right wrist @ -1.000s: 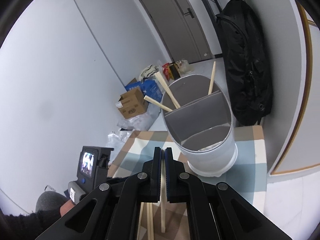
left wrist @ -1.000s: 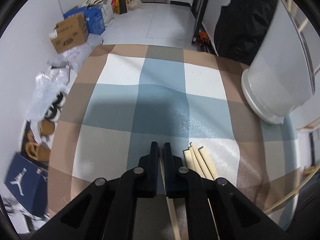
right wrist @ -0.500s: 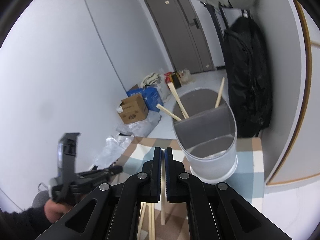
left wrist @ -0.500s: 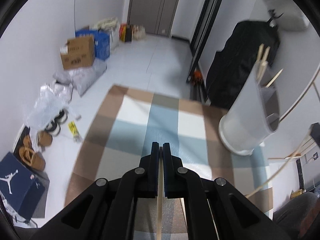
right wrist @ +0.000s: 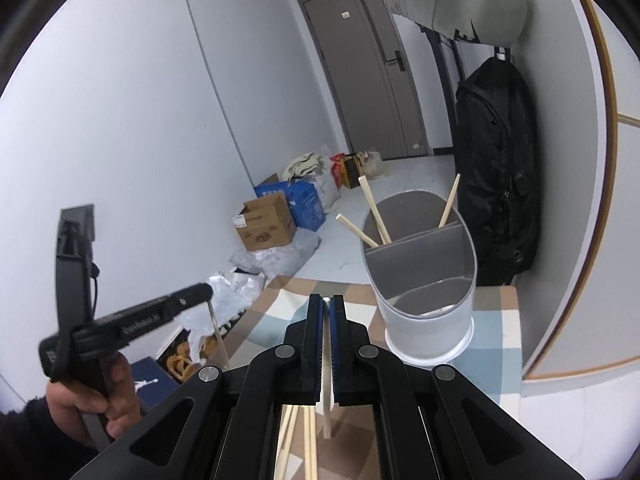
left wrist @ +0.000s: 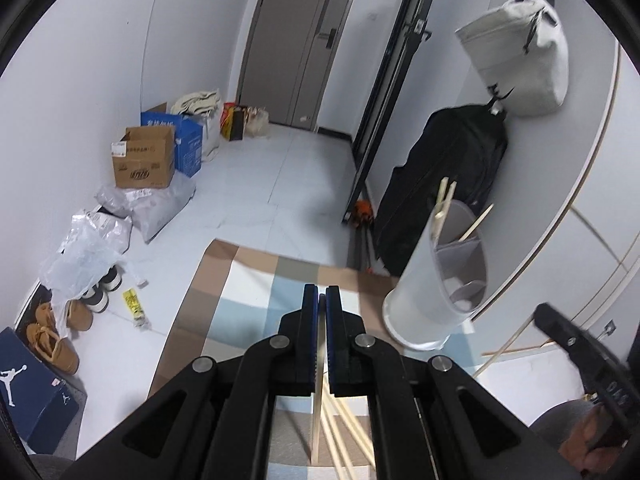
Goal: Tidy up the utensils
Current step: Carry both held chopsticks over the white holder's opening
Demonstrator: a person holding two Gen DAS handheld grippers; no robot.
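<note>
We see pale wooden chopsticks [right wrist: 374, 212] leaning in a grey divided holder [right wrist: 424, 288] upright on the checked mat [right wrist: 500, 336], loose chopsticks [left wrist: 344, 428] lying nearby.

My left claw [left wrist: 321, 300] grips a chopstick [left wrist: 317, 412], but its top end is buried between the pads and its bottom runs off the picture's edge. Same deal on the right: that claw [right wrist: 326, 308] swallows the upper part of its stick [right wrist: 327, 412]. The loose sticks [left wrist: 344, 432] on the table are mostly behind the claw bodies, so I can't count them. The holder's [right wrist: 424, 320] lower compartments hide the feet of whatever stands inside. Box lettering [left wrist: 138, 174] is too small to read.
</note>
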